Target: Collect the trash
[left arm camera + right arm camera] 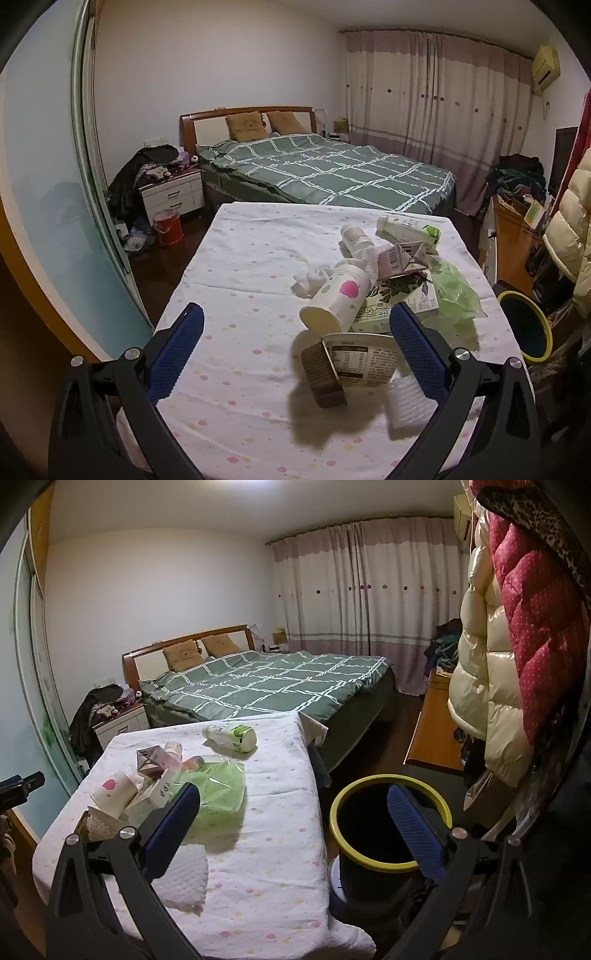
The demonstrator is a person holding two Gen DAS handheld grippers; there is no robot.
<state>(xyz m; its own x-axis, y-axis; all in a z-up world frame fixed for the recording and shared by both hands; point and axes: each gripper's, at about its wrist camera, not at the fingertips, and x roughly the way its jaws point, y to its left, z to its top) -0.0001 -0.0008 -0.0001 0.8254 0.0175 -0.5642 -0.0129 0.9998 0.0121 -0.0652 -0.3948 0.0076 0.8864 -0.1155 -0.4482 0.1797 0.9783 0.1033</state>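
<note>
Task barely begun: trash pile (369,288) remains on counter (240,258); bin (391,823) at 3 o'clock looks empty; left gripper (295,354) and right gripper (295,830) both spread, grasping nothing.

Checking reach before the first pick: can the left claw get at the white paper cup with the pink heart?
Probably yes. The left claw is open, and the white paper cup with the pink heart lies on its side just ahead, atop the pile with nothing covering it.

Open right gripper (293,814) above bin (391,866)
</note>
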